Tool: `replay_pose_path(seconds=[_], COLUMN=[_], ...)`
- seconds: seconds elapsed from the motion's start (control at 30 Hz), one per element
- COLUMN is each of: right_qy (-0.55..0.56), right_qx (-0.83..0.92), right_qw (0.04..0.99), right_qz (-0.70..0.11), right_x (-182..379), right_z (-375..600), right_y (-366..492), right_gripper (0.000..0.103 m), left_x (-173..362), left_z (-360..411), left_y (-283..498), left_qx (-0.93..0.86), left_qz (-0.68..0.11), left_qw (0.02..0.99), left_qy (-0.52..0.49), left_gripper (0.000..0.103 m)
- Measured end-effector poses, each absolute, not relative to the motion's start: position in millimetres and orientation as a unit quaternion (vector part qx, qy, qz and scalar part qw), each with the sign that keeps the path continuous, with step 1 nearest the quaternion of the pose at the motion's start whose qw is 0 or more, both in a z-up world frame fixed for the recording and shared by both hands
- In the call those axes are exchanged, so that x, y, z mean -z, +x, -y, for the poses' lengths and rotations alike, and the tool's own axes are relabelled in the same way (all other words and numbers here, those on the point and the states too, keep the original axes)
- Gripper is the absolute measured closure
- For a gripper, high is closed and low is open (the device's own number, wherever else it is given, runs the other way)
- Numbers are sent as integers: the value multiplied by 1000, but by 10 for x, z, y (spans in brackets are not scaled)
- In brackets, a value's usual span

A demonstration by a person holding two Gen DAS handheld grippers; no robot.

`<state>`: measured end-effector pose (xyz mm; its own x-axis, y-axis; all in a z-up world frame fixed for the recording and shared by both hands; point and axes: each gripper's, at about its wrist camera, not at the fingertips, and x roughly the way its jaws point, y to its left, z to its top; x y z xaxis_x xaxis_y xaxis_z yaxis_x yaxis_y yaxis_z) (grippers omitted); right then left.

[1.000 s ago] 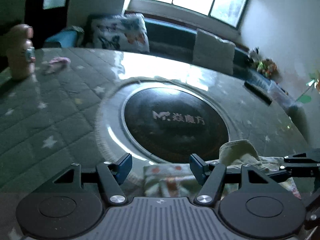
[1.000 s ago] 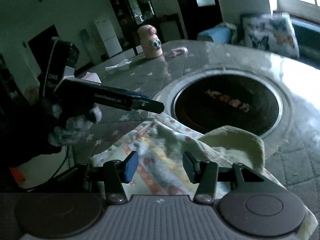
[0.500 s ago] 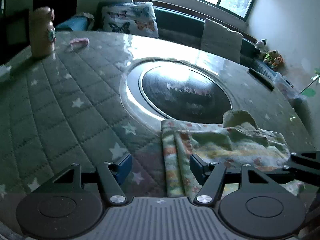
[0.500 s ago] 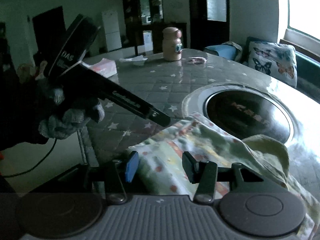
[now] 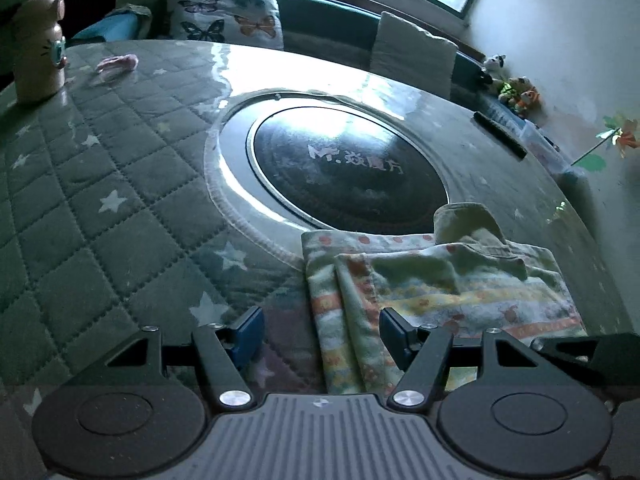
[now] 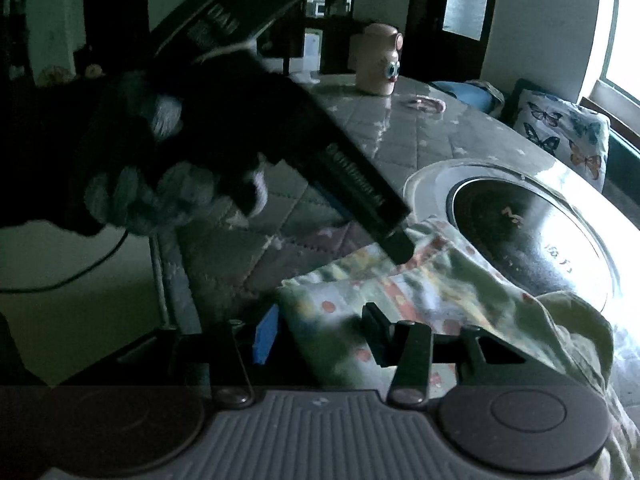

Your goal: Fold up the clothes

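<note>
A small patterned garment (image 5: 432,280), pale green with orange dots and stripes, lies partly folded on the quilted table cover, at the near edge of the round dark glass insert. My left gripper (image 5: 320,334) is open just above its near left edge, the cloth between the fingers but not pinched. In the right wrist view the garment (image 6: 400,300) lies under my right gripper (image 6: 320,334), which is open over its near edge. The left gripper's body (image 6: 352,192), held by a gloved hand, points down at the cloth's far edge.
The round black glass insert (image 5: 348,168) sits mid-table. A pink cartoon bottle (image 5: 36,52) and a small pink item (image 5: 116,65) stand at the far left. A dark remote (image 5: 500,134) lies far right. Cushions (image 5: 228,16) line the bench behind.
The left gripper has pulled back and risen, so more of the garment shows in front of it. The right gripper has shifted toward the garment's near edge. Both stay open.
</note>
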<state>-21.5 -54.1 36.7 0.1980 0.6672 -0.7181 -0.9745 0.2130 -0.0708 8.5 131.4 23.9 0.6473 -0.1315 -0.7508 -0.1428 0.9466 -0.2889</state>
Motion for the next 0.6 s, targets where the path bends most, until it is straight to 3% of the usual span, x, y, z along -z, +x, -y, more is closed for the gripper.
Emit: replay_pose_path(seconds=[0.2,0.4,0.6], right_qy=[-295,-264,-201], right_qx=[-538,-533,-538], right_qw=[740,752,763], right_qz=[-275,-284,-296], right_x=[-306,-384,-537], right_z=[471,493,679], right_y=[-344,-340,-192], right_gripper=[68,88,92], left_x=[-227,-226,-251], left_z=[-1319,-1343,-1362], left_y=[72,16,-86], left_qx=[9,2,-11], left_qz=[-413,-409,-404], left_qw=[896,892,882], left_qy=[-163,-194,-243], left_gripper=[36,36,35])
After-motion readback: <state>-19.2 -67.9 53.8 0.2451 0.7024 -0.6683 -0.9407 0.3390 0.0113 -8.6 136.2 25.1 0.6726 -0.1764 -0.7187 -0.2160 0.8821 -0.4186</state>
